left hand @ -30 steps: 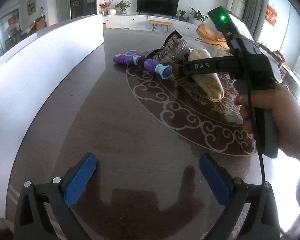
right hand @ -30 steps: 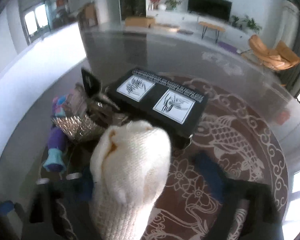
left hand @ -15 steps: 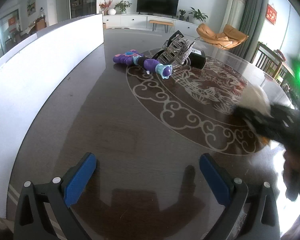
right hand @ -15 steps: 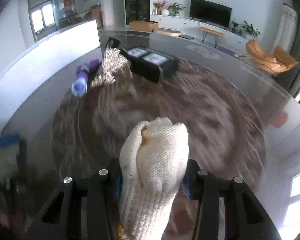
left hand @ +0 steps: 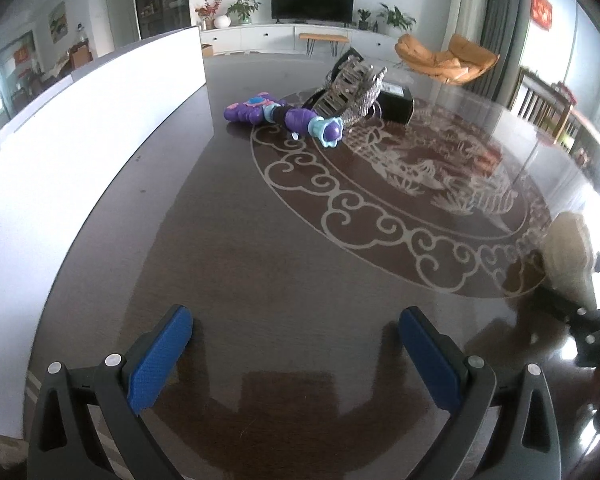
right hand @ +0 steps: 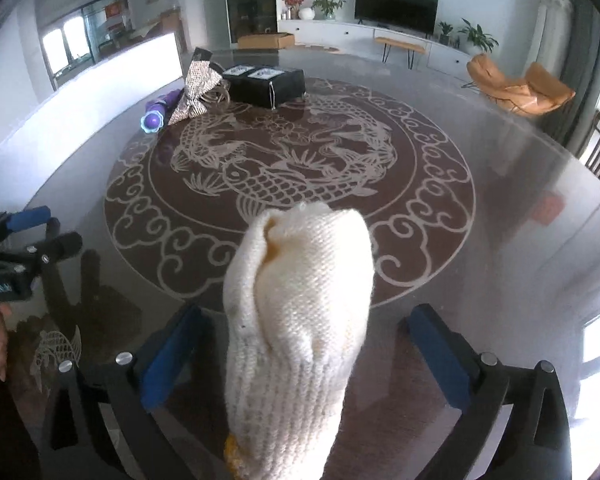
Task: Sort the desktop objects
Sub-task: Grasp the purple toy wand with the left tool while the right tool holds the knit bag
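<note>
A cream knitted glove lies on the table between the jaws of my right gripper, which stand wide apart and do not touch it. The glove also shows at the right edge of the left wrist view. My left gripper is open and empty above the near part of the dark table. A purple toy, a silver sequined bag and a black box lie together at the far side; the right wrist view shows the toy, bag and box too.
A white partition runs along the table's left edge. The round table carries a pale fish and scroll pattern. My left gripper appears at the left of the right wrist view. Chairs stand beyond the table's right rim.
My right gripper carried the glove from the far pile back to the near right of the table and opened its jaws around it. The left gripper has not moved.
</note>
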`<state>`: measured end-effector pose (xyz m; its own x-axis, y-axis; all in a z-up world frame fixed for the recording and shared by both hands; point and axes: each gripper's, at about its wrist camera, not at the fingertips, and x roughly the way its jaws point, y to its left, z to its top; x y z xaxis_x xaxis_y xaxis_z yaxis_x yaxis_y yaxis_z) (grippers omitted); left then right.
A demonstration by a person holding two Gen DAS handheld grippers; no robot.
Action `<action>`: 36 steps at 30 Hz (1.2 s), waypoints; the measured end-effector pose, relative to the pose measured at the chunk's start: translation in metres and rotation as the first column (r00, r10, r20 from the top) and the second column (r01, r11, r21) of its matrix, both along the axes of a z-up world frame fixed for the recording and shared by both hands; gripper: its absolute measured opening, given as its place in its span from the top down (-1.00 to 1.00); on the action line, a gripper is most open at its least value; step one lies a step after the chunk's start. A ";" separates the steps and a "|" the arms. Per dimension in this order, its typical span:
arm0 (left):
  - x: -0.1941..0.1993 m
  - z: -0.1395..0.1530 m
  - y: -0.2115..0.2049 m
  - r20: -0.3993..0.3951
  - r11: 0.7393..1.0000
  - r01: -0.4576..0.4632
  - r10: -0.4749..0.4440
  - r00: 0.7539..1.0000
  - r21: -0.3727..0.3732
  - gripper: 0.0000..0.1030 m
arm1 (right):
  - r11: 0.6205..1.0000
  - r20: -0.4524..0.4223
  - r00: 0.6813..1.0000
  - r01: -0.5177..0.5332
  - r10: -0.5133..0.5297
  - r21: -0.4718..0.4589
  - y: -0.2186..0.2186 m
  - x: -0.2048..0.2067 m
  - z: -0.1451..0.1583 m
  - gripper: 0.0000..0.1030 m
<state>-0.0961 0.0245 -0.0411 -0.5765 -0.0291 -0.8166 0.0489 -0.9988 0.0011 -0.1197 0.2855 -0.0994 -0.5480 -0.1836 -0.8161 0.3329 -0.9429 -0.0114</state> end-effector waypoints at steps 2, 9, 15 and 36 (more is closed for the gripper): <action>-0.004 0.001 -0.001 0.008 1.000 -0.010 0.009 1.000 0.020 -1.00 | 1.000 -0.002 1.000 0.000 0.000 0.004 -0.001 0.000 -0.001 -1.00; -0.070 0.031 -0.043 -0.066 0.945 -0.098 0.125 0.990 0.313 -1.00 | 1.000 -0.002 1.000 0.000 0.000 0.004 -0.001 0.001 -0.001 -1.00; -0.142 0.030 -0.063 -0.016 0.922 -0.229 0.246 0.969 0.312 -1.00 | 1.000 -0.001 1.000 0.000 0.000 0.004 -0.001 0.001 -0.001 -1.00; -0.064 0.011 -0.061 -0.051 0.976 0.085 -0.076 0.996 0.199 0.59 | 1.000 -0.001 1.000 0.001 -0.001 0.004 -0.001 0.001 -0.001 -1.00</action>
<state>-0.1602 -0.0369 -0.0305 -0.6053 0.1804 -0.7753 -0.0358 -0.9792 -0.1999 -0.1182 0.2840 -0.1009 -0.5493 -0.1800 -0.8160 0.3318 -0.9432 -0.0153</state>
